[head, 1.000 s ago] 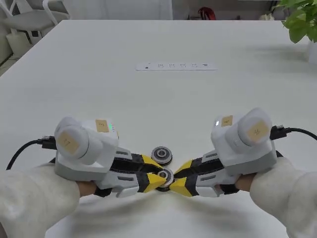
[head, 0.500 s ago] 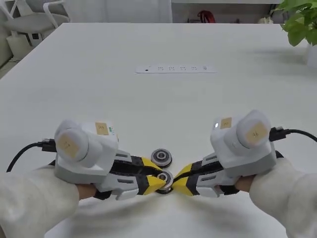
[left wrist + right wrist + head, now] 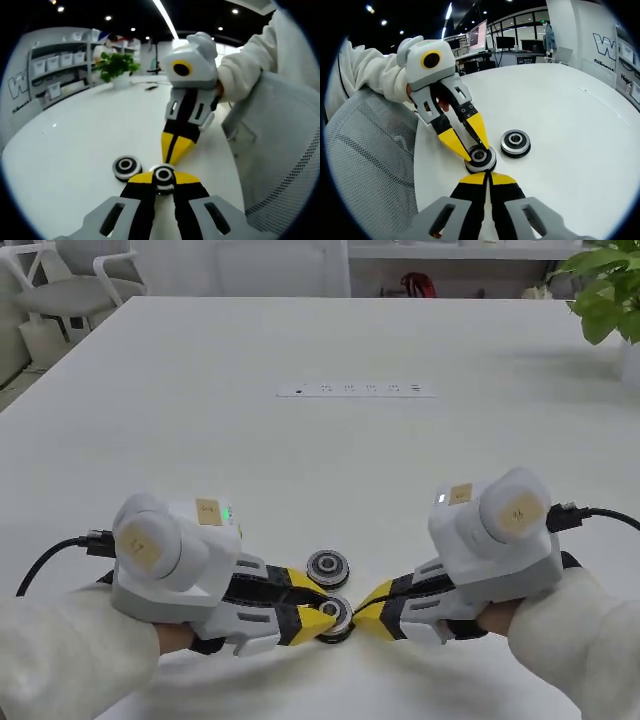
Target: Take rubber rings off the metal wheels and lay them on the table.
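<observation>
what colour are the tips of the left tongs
Yellow; the left tongs show it best in the right gripper view.

The white desk [image 3: 320,470] carries two small wheels close to its near edge. The near wheel [image 3: 335,613] lies flat, and the far wheel [image 3: 327,565] lies flat just beyond it, apart from it; each has a metal hub with a dark ring around it. A white power strip [image 3: 355,390] lies across the middle, well apart from them. A potted plant [image 3: 605,285] stands at the far right edge.
</observation>
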`<state>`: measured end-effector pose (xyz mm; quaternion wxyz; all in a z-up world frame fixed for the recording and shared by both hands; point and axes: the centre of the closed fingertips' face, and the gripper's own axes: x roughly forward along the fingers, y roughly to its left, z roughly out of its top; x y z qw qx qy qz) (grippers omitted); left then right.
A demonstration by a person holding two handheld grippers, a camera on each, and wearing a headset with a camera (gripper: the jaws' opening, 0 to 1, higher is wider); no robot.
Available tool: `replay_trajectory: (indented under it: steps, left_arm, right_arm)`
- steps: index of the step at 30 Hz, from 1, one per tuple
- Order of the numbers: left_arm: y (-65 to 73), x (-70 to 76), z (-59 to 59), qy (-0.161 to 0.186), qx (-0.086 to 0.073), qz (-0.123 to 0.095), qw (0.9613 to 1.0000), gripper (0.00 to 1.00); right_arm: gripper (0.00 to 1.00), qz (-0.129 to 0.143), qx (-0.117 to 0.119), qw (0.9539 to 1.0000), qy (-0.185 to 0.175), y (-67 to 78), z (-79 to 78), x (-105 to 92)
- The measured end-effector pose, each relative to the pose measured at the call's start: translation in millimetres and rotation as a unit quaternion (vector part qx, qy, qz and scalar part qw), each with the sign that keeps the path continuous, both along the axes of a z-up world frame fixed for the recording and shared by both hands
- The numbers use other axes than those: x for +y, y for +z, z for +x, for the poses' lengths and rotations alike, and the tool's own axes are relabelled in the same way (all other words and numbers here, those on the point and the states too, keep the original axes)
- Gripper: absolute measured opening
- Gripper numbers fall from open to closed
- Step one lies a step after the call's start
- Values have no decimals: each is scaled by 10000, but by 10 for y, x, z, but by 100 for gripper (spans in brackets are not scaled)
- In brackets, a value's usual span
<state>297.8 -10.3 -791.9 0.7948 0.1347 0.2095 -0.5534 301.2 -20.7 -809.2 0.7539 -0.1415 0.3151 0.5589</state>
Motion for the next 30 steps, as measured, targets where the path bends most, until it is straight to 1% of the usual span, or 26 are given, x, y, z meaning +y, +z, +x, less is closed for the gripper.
replay_trajectory:
  steps: [2,4,7,9,13,17,18,19,21,22,30]
  left_arm:
    - [0,-1,-3,-9,4,-2,10000,14]
    - [0,-2,-6,-20,0,1,10000,14]
    - [1,0,-8,-26,-3,3,10000,14]
    - [2,-1,-9,-27,-6,4,10000,14]
    - [2,-2,-8,-28,-3,-7,10000,14]
    - [3,-3,-9,-25,0,-27,10000,14]
    - [3,-4,-10,-25,-2,-35,10000,14]
    - [3,-4,-11,-26,-6,-44,10000,14]
    - [2,-5,-12,-30,-10,-50,10000,14]
    - [1,-5,-12,-30,-12,-48,10000,14]
    - [-1,-7,-11,-32,-22,-50,10000,14]
  right_arm:
    - [0,67,217,9996,-151,2,-2,-7]
    - [0,135,310,9992,-221,11,7,-16]
    - [0,286,534,9975,-374,29,-1,-20]
    - [0,334,651,9963,-452,27,-4,-24]
    - [0,414,809,9943,-552,28,-6,-30]
    - [0,567,1085,9897,-747,28,-7,-37]
    - [0,634,1196,9873,-831,33,-8,-38]
    - [0,691,1252,9859,-872,42,-2,-35]
    - [0,885,1415,9808,-1008,82,9,-24]
    - [0,919,1527,9779,-1095,85,12,-36]
    - [0,922,1551,9773,-1109,92,4,-17]
